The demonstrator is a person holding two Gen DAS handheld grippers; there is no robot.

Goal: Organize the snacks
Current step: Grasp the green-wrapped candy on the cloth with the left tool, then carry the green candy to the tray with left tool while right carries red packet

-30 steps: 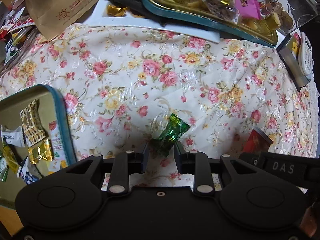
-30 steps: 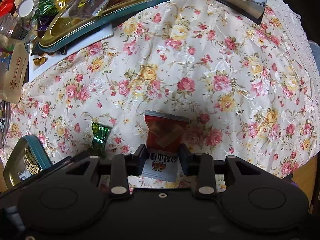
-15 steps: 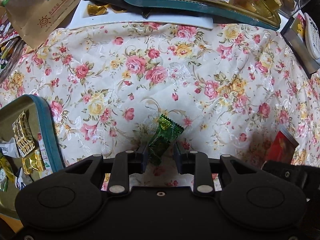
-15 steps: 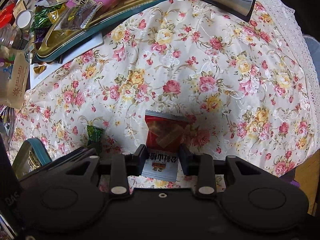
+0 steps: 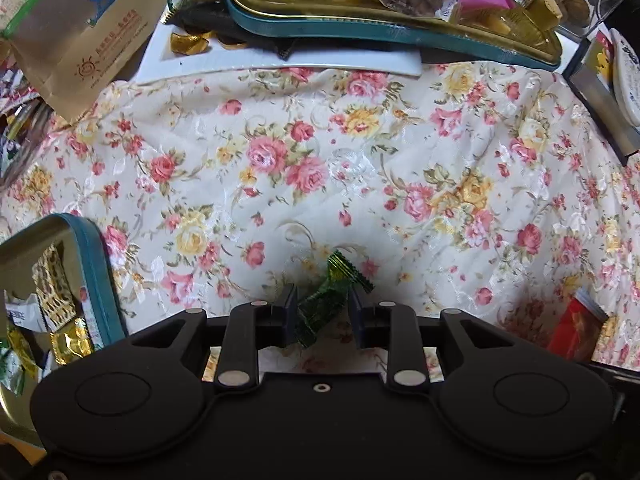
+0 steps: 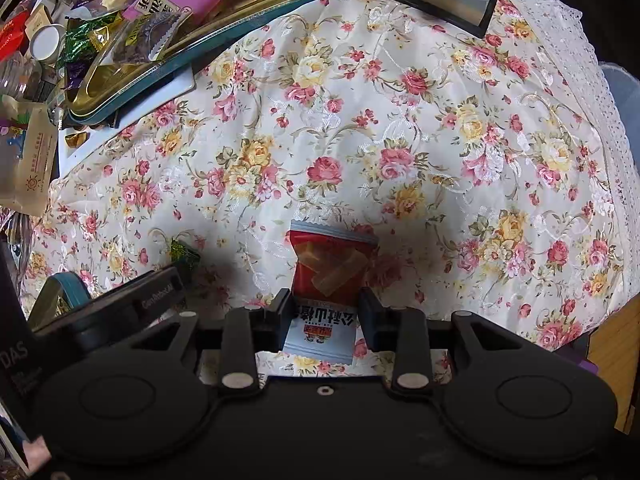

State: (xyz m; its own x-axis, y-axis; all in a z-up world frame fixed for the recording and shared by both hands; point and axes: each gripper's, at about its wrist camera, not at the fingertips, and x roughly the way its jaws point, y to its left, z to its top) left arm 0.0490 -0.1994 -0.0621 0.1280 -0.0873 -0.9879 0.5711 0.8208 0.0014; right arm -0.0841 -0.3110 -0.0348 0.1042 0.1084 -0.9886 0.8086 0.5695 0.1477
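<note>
Left tongs (image 5: pixel 322 312): my jaws stand on either side of the green candy (image 5: pixel 326 300). A gap shows at the right jaw; at the left I cannot tell contact, so they look parted, not clamped.
Green candy: lies tilted on the flowered cloth (image 5: pixel 360 168), its crimped end pointing away from me.
Right tongs (image 6: pixel 325 312): my jaws flank the red packet (image 6: pixel 330 276) closely; I cannot tell whether they press it.
Red packet: flat on the cloth, red half away from me, white printed half between the jaws.
Left side: small tin (image 5: pixel 102 280) with a teal rim, just beside my left tongs, holding gold and patterned wrappers.
Far edge of worktop: big gold tray (image 5: pixel 360 26) heaped with snacks, resting on a white board (image 5: pixel 280 60); brown paper bag (image 5: pixel 88 52) to its left.
</note>
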